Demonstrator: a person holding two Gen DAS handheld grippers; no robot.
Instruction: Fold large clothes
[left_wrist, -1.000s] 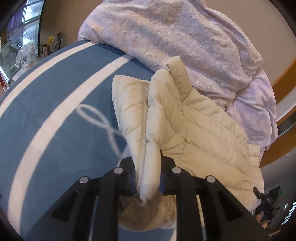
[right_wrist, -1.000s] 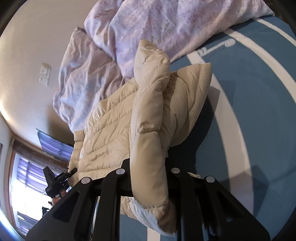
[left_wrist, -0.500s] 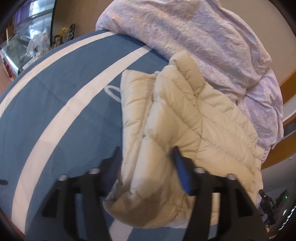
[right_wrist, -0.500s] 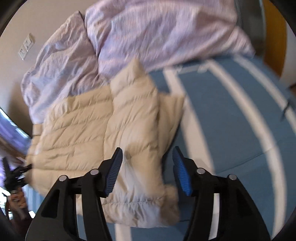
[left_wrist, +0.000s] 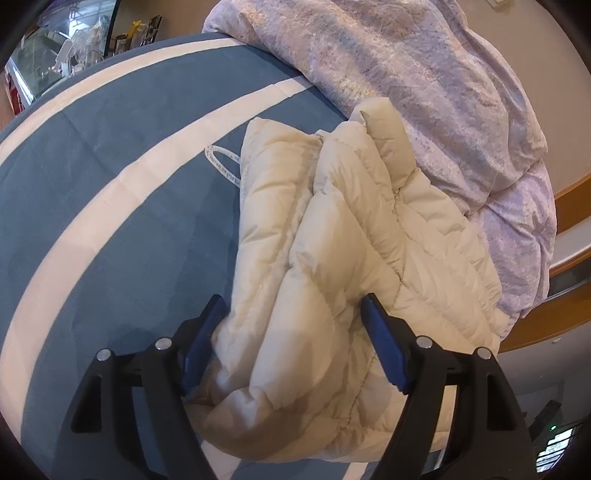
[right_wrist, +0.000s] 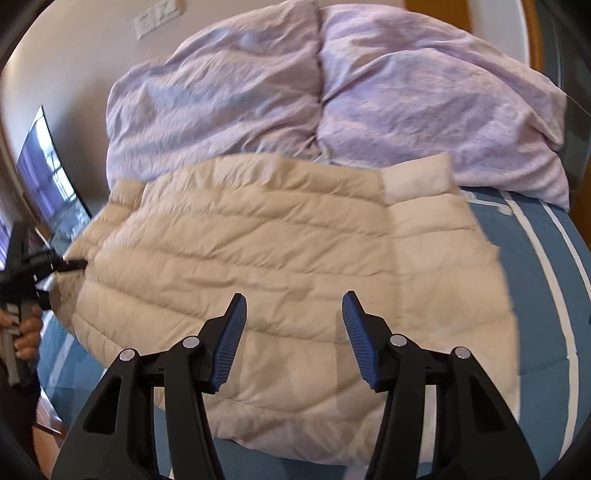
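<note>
A cream quilted puffer jacket (left_wrist: 351, 221) lies on the blue bed cover (left_wrist: 110, 184), folded over itself. My left gripper (left_wrist: 293, 301) is low at one end of it. Its jaws are opening, and a thick fold bulges between the blue pads without being pinched. In the right wrist view the jacket (right_wrist: 277, 240) spreads broadside. My right gripper (right_wrist: 294, 295) hovers over its near half. Those jaws are closing slightly but stand apart, with nothing gripped. At that view's left edge, the left gripper (right_wrist: 68, 265) sits at the jacket's corner, carried by a person's hand (right_wrist: 27, 334).
A rumpled lilac duvet (right_wrist: 332, 92) is heaped against the wall behind the jacket and touches its far edge. White stripes cross the bed cover (right_wrist: 535, 295). A cluttered shelf (left_wrist: 74, 55) stands beyond the bed's far left, and a wooden frame (left_wrist: 569, 192) runs along the right.
Both grippers were shut on folds of the jacket and have let go. The right gripper swung sideways and rolled, so it now faces the jacket broadside. The left jaws widened further.
</note>
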